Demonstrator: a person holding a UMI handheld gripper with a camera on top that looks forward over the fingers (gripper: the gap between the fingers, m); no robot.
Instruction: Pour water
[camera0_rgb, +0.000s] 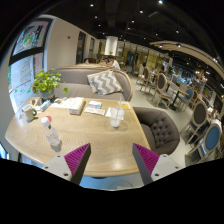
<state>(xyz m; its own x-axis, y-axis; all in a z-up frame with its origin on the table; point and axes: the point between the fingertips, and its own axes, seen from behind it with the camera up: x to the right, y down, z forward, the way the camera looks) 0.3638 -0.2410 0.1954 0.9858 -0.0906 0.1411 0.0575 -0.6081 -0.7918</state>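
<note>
My gripper hangs open above the near edge of a round wooden table, with nothing between its magenta pads. Well beyond the fingers, two pale cups stand close together toward the far side of the table. A small whitish bottle-like thing stands ahead of the left finger. Whether anything holds water I cannot tell.
A potted green plant, a small teal item and books sit on the far part of the table. A grey sofa with a chevron cushion lies behind it, and a grey armchair stands at its right.
</note>
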